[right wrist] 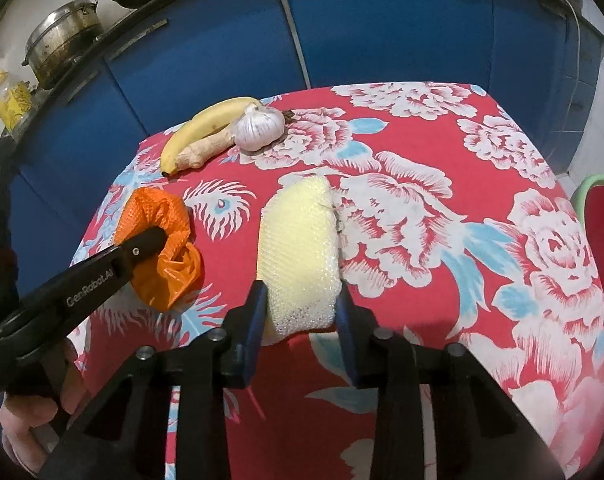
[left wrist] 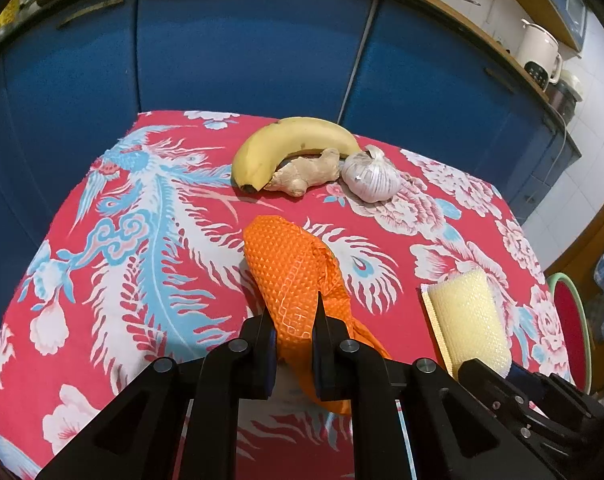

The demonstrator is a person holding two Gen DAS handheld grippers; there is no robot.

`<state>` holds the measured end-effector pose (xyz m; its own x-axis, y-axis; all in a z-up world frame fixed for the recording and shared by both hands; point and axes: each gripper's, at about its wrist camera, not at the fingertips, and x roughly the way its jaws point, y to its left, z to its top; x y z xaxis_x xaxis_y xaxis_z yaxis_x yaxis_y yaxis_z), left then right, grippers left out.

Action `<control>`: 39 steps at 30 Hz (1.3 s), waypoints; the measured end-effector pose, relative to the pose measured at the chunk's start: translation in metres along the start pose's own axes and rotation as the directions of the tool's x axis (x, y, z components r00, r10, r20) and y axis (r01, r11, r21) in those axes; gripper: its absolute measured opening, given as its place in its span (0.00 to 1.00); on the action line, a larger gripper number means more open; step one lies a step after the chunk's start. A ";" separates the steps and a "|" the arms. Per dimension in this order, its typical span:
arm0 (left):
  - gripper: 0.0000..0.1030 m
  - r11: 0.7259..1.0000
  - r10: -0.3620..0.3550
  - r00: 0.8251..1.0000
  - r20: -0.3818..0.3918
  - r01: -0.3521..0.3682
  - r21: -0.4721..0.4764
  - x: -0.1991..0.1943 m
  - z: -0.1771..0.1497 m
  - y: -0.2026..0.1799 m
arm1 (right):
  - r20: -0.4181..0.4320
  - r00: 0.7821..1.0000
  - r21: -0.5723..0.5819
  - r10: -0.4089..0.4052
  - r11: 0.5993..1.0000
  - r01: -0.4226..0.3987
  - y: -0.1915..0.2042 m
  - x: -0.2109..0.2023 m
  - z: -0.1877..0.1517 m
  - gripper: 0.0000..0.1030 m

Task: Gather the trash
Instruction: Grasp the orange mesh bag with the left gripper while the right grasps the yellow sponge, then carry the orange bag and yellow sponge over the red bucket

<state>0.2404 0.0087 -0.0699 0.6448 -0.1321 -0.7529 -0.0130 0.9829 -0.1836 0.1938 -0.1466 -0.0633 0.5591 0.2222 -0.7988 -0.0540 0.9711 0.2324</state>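
A crumpled orange plastic bag (left wrist: 294, 276) lies on the red flowered tablecloth (left wrist: 114, 240). My left gripper (left wrist: 294, 320) is shut on its near end; it also shows in the right wrist view (right wrist: 158, 236), gripping the orange bag (right wrist: 162, 248). A pale yellow bubble-wrap piece (right wrist: 298, 248) lies mid-table. My right gripper (right wrist: 302, 300) has its fingers against both sides of the near end, shut on it. The bubble wrap also shows in the left wrist view (left wrist: 468, 316).
A banana (left wrist: 286, 140), a ginger root (left wrist: 310, 170) and a garlic bulb (left wrist: 372, 176) lie together at the table's far side. Blue cabinets (left wrist: 242, 52) stand behind. A red basin with a green rim (right wrist: 602, 232) sits off the table's right edge.
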 end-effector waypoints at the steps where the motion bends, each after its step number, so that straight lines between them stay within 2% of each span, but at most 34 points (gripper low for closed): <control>1: 0.13 1.000 0.000 1.000 0.000 0.000 0.000 0.000 0.000 0.000 | 0.005 1.000 -0.001 -0.004 1.000 0.004 0.000 -0.002 0.000 0.31; 16: 0.13 1.000 -0.001 1.000 0.004 0.001 0.020 -0.001 -0.001 -0.004 | 0.110 0.994 0.093 -0.012 0.996 0.002 -0.032 -0.061 -0.018 0.28; 26: 0.13 0.998 -0.021 1.000 0.008 0.021 0.059 -0.002 -0.006 -0.017 | 0.172 0.981 0.184 -0.091 0.981 0.058 -0.074 -0.103 -0.033 0.28; 39: 0.13 0.989 -0.032 0.999 0.020 0.029 0.145 -0.013 -0.013 -0.048 | 0.207 0.958 0.305 -0.197 0.944 0.129 -0.133 -0.140 -0.048 0.28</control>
<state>0.2222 -0.0389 -0.0596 0.6597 -0.1610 -0.7341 0.1169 0.9869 -0.1114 0.0829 -0.3030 -0.0090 0.7176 0.0034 -0.6964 0.2730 0.9186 0.2858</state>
